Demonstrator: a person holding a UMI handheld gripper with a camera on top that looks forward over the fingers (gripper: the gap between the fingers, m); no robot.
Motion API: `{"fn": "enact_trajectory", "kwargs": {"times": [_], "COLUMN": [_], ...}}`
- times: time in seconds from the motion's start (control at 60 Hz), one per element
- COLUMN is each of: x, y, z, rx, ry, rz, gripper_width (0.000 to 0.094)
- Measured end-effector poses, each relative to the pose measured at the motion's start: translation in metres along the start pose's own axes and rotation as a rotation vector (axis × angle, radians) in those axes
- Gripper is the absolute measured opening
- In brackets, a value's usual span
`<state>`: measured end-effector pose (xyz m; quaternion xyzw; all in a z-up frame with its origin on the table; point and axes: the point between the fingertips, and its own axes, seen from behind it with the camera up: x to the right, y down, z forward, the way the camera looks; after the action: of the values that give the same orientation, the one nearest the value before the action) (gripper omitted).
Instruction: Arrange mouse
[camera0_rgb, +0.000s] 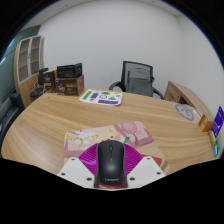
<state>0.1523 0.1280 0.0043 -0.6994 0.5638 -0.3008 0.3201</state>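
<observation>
White walls close in a small office, with a shelf unit (28, 62) at the far side and a black office chair (137, 78) drawn up behind a wide wooden table (60, 120). Some dark equipment (62, 77) sits on the table's far end near the shelves, and a green and white sheet of paper (101, 97) lies flat beside it. Off to the other side a purple box (217, 122) stands near the table's edge, close to something pale that is too small to make out.

Nearer, a mouse pad (105, 137) with a pink and cream print lies on the wood. A black mouse (110, 163) rests on its near part, pointing away, between the two fingers (78, 168) of the gripper (110, 172). The magenta pads sit close along both flanks of the mouse and seem to be pressing on it, though contact is hard to confirm from this angle.
</observation>
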Motion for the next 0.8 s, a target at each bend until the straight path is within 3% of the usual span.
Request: {"fn": "enact_trajectory", "kwargs": {"times": [0.067,0.217,0.267,0.3,0.333,0.4,0.617,0.8], "x": [0.002,0.003,0.007,0.01,0.013,0.021,0.049,0.076], "y": [0.006,0.019,0.021,0.017,0.013,-0.001,-0.023,-0.004], "z": [0.002,0.003,-0.001,-0.006,-0.014,-0.039,-0.173,-0.288], "rx": [-0.005,-0.032,-0.048,-0.044,-0.038,-0.011,0.011,-0.016], "ry": [0.018,0.021,0.032,0.037,0.041,0.047,0.065,0.137], "rz": [-0.005,0.041,0.057,0.06,0.065,0.085,0.129,0.133], "gripper_width": [0.0341,0.0504,0.0785,0.0865,0.0829,0.0872,0.087,0.0867]}}
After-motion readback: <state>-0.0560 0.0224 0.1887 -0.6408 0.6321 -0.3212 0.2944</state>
